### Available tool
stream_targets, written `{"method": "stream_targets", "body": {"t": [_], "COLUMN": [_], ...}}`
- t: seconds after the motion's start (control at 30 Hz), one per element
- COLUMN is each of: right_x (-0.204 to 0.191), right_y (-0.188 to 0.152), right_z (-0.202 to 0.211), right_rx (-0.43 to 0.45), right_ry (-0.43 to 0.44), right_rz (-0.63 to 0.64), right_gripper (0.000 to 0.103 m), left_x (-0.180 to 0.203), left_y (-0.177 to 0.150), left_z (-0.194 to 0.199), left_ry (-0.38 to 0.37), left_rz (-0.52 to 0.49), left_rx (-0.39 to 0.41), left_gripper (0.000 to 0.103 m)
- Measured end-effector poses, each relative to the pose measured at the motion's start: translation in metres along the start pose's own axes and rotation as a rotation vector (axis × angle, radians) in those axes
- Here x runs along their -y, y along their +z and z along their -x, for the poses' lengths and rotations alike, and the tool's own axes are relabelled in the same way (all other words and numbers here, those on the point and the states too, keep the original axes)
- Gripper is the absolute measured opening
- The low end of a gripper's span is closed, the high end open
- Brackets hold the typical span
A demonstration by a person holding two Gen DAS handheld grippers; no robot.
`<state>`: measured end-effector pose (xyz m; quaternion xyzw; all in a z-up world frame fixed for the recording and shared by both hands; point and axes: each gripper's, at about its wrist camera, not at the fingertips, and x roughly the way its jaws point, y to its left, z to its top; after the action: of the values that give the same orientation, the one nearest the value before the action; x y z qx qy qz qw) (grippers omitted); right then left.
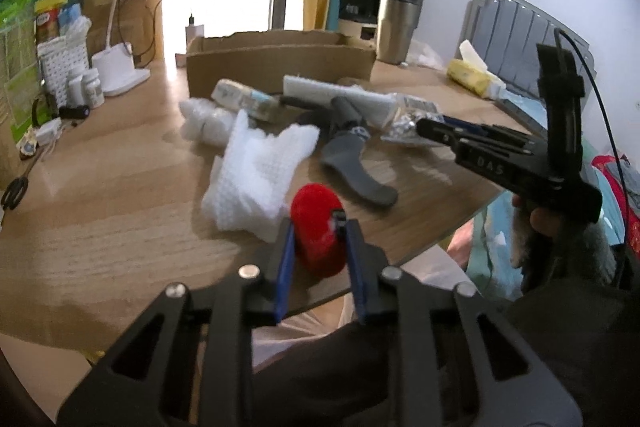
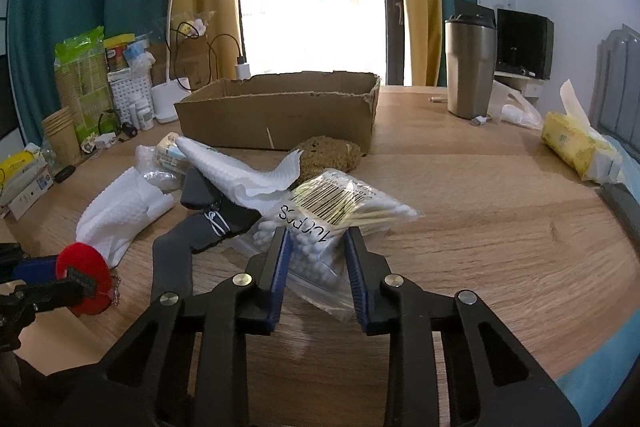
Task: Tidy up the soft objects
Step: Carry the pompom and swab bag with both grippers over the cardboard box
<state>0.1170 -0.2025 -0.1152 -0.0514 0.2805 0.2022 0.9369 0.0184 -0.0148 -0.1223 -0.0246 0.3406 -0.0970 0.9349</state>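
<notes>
Right gripper (image 2: 316, 247): jaws narrowed around the near end of the clear bag of cotton swabs (image 2: 332, 215), blue pads against its sides, so it appears gripped; the bag lies on the wooden table (image 2: 480, 211) with its long axis running away and rightward from the claw. Left gripper (image 1: 318, 239): closed on the red fuzzy pompom (image 1: 316, 227), held above the near table edge. The cardboard box (image 2: 280, 115), the likely destination, stands straight ahead beyond the pile, and the right hand looks nearer to it.
</notes>
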Motion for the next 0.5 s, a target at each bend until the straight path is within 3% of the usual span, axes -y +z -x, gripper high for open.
{"method": "stream_targets", "body": {"t": [0.5], "right_x": [0.008], "right_y": [0.016], "right_z": [0.028], "right_rx": [0.075], "right_ry": [-0.028], "right_rz": [0.008], "right_gripper": [0.029], "left_x": [0.01], "left_y": [0.03], "left_z": [0.009], "left_ry": [-0.042], "left_rz": [-0.037], "left_rx": [0.078], "left_gripper": [0.024]}}
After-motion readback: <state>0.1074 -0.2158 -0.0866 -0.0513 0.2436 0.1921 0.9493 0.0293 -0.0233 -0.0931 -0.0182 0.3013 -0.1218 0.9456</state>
